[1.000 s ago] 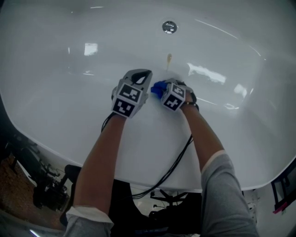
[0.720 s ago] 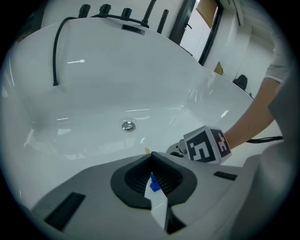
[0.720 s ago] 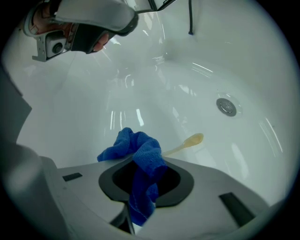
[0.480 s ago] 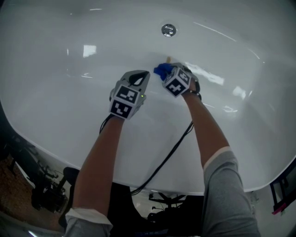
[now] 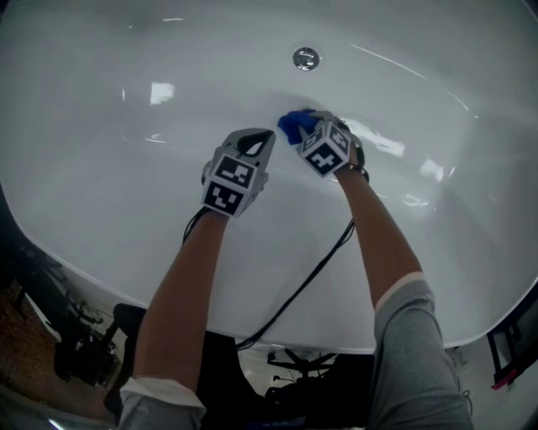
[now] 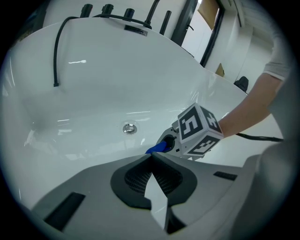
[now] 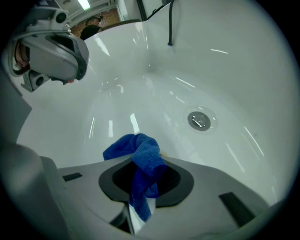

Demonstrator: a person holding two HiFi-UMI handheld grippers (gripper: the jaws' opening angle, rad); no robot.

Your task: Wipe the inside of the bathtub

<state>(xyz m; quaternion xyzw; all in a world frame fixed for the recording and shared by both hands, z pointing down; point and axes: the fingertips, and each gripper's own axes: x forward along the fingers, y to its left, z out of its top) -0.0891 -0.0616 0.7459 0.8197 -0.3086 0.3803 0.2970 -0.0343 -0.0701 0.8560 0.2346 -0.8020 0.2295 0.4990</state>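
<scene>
The white bathtub (image 5: 126,176) fills the head view, its round metal drain (image 5: 306,59) at the top. My right gripper (image 5: 308,128) is shut on a blue cloth (image 5: 293,124) and presses it against the tub's floor, a little short of the drain. In the right gripper view the cloth (image 7: 141,154) bunches out past the jaws, with the drain (image 7: 200,120) beyond to the right. My left gripper (image 5: 257,138) hovers just left of the right one, its jaws closed tip to tip on nothing (image 6: 153,156). From the left gripper view the right gripper (image 6: 165,143) and the drain (image 6: 129,128) lie ahead.
A black cable (image 6: 56,56) hangs over the tub's far rim, beside dark tap fittings (image 6: 108,8). Black leads (image 5: 309,281) run from the grippers back over the near rim (image 5: 277,332). The tub's walls curve up on all sides.
My right gripper has pushed the blue cloth forward toward the drain, over a small brownish streak that showed on the tub floor before. The left gripper has barely moved.
</scene>
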